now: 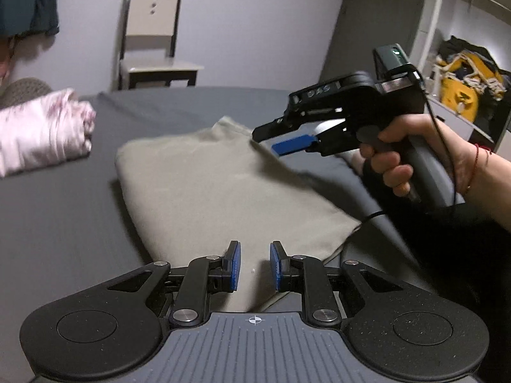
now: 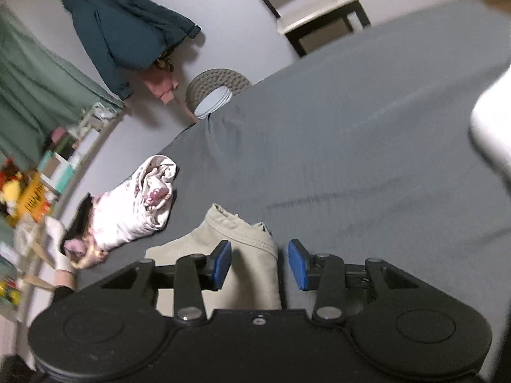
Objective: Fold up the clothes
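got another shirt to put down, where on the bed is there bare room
Bare grey sheet runs wide beyond the beige garment, toward the chair. A narrower strip lies between the beige garment and the pink bundle. It is crowded around those two, where both grippers hover with jaws open.

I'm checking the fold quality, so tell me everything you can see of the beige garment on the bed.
The beige garment is a plain, soft-looking woven piece, folded into a rough rectangle and lying flat on the dark grey bed sheet. A stitched hem or band shows at its far end in the right wrist view. Both tongs, left and right, are open above it, gripping nothing. A pink floral bundle lies apart from it.
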Demonstrator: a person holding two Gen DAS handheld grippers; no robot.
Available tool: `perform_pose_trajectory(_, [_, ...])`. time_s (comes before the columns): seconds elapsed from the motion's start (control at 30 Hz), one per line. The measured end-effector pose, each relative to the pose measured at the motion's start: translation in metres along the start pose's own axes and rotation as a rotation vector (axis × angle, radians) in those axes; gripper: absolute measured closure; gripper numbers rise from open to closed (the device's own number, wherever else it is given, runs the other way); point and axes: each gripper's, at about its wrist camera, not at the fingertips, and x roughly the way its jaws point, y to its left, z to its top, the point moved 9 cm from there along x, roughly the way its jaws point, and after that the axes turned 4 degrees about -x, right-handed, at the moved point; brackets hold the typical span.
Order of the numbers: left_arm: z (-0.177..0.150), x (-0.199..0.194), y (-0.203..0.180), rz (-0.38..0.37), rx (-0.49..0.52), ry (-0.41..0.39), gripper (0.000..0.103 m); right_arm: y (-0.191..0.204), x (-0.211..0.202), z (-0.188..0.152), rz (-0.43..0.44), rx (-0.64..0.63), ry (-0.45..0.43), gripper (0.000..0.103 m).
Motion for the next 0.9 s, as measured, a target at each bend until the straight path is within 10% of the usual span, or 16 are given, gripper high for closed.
perform_pose_trajectory(0.27, [-0.01,0.002,0.009,-0.061,-0.102,-0.041,0.083,-0.026,0.018,-0.009,0.014,0.154,0.027,0.087])
perform_pose_trajectory(0.4, [-0.004,-0.004,0.022,-0.114,-0.237,-0.036,0.083,-0.015,0.005,-0.007,0.02,0.147,0.039,0.056])
perform_pose_trajectory(0.5, [0.007,-0.016,0.04,-0.084,-0.335,-0.077,0.08,0.002,-0.017,-0.004,0.019,0.044,0.021,0.051])
perform_pose_trajectory(0.53, [0.01,-0.02,0.047,-0.067,-0.364,-0.089,0.062,0.008,-0.021,-0.004,0.009,0.001,0.014,0.051])
perform_pose_trajectory(0.6, [0.016,-0.026,0.063,-0.024,-0.421,-0.12,0.018,0.021,-0.033,-0.008,-0.021,-0.115,0.006,0.051])
perform_pose_trajectory(0.63, [0.018,-0.029,0.071,0.006,-0.449,-0.141,0.013,0.031,-0.037,-0.015,-0.035,-0.195,0.004,0.051])
perform_pose_trajectory(0.9, [0.021,-0.037,0.113,-0.026,-0.711,-0.163,0.013,0.16,-0.024,-0.167,-0.081,-1.245,0.072,0.04])
